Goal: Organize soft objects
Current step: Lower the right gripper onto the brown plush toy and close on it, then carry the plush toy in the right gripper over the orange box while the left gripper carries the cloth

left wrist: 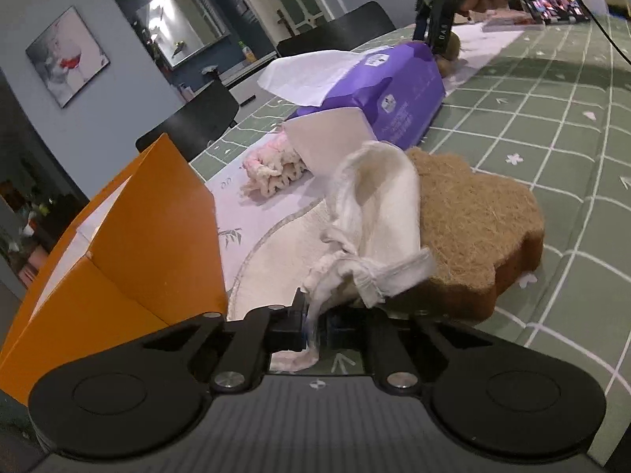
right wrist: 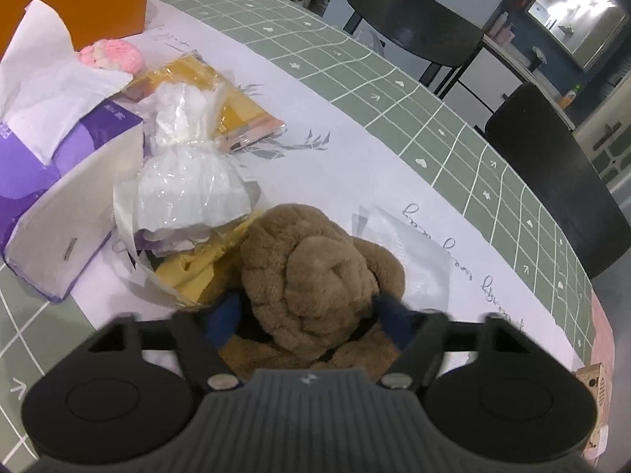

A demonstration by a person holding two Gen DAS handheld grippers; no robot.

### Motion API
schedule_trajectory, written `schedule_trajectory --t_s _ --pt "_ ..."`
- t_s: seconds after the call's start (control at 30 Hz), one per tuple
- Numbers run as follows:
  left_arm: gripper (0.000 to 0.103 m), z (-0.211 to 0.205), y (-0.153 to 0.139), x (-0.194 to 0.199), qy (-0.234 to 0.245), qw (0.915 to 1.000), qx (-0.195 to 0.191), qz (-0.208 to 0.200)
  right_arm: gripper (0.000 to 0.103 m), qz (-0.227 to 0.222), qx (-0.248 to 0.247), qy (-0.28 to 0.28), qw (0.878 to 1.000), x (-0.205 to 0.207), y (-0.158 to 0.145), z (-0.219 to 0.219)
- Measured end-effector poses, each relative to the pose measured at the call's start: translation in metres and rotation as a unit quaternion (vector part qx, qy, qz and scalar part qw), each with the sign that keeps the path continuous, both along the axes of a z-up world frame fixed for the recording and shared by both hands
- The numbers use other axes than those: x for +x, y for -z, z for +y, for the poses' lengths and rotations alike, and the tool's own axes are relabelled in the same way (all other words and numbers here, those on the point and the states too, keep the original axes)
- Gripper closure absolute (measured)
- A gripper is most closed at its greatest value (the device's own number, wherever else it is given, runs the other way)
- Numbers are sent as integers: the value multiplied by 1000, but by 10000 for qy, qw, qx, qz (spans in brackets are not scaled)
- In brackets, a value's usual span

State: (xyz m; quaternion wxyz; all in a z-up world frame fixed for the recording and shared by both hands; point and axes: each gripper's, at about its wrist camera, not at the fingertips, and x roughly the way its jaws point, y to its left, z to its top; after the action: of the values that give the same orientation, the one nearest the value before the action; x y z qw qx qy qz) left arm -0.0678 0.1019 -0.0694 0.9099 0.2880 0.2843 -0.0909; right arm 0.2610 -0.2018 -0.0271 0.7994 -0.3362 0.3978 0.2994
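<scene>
My left gripper [left wrist: 313, 325] is clamped on a white cloth [left wrist: 378, 216] that bunches up over the toast-shaped pad [left wrist: 481, 228] – orange box [left wrist: 130, 244] just left, purple tissue pack [left wrist: 378, 90] beyond. My right gripper [right wrist: 307, 315] straddles the brown plush [right wrist: 315, 272], blue pads [right wrist: 224, 315] at its sides – whether they squeeze it, I cannot tell

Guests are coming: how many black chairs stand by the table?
2. One black chair at the far edge of the table, the other chair nearer on the right; more may be hidden.
</scene>
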Motion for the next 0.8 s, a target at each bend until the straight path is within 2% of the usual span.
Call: schedule_trajectory --t_s 0.07,0.17,0.3,0.53,0.8 --pt "92 1 -2 0 1 10000 -15 14 49 33 49 63 10000 1 -5 -3" --pt "96 2 -5 -1 -54 9999 -80 -30 57 2 36 173 9998 -1 -9 -7" --pt "98 4 -11 -3 -141 9996 -164 -167 58 -67 -28 164 9998 -11 -17 -10" --pt "98 7 -21 -9 -179 9992 -156 -334 58 -230 -50 66 9997 -44 -51 -17" --pt "98 8 -27 -22 -93 9991 -98 -398 58 52 -329 -507 9982 -117 -61 -13"
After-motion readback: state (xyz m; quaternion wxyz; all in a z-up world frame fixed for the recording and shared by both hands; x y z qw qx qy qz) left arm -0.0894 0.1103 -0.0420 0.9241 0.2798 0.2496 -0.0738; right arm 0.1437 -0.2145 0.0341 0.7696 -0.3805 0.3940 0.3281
